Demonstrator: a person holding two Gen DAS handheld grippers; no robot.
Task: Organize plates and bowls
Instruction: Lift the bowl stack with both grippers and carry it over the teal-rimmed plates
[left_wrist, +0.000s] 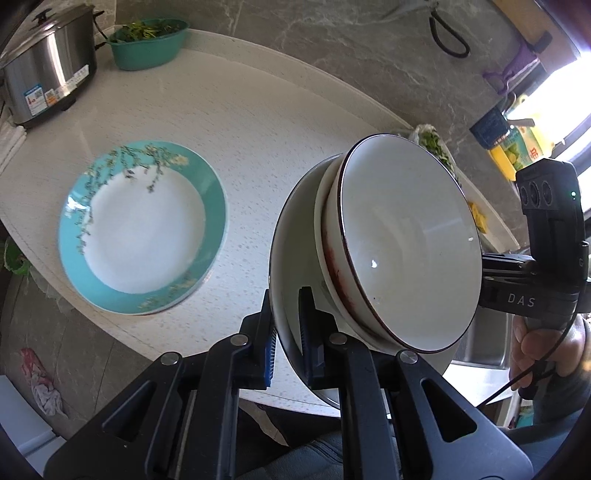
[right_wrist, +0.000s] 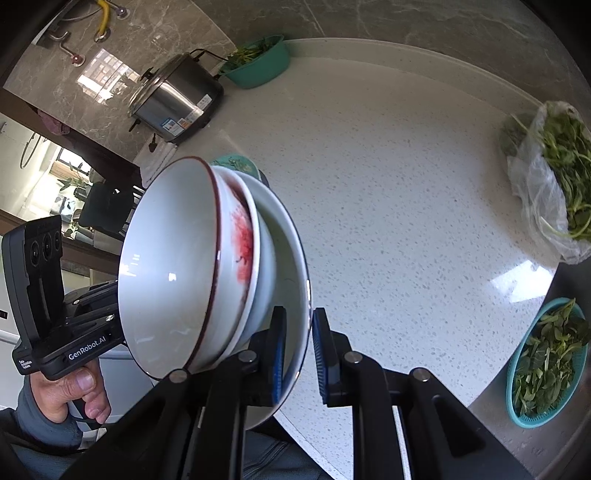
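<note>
A stack of nested bowls hangs tilted above the white counter, held from both sides. Its large white outer bowl (left_wrist: 291, 240) carries a red-patterned bowl (right_wrist: 243, 236) and an inner white bowl with a dark red rim (left_wrist: 406, 251). My left gripper (left_wrist: 288, 325) is shut on the outer bowl's rim. My right gripper (right_wrist: 300, 343) is shut on the opposite rim of that outer bowl (right_wrist: 291, 258). A teal-rimmed plate with a blossom pattern (left_wrist: 142, 229) lies flat on the counter to the left; in the right wrist view only a sliver of the teal-rimmed plate (right_wrist: 236, 164) shows behind the bowls.
A steel rice cooker (left_wrist: 48, 74) and a green basin of greens (left_wrist: 147, 42) stand at the counter's back. A plastic bag of greens (right_wrist: 554, 177) lies at the right, and a teal basket of leaves (right_wrist: 546, 365) sits lower right. A hand (right_wrist: 74, 391) grips the left tool.
</note>
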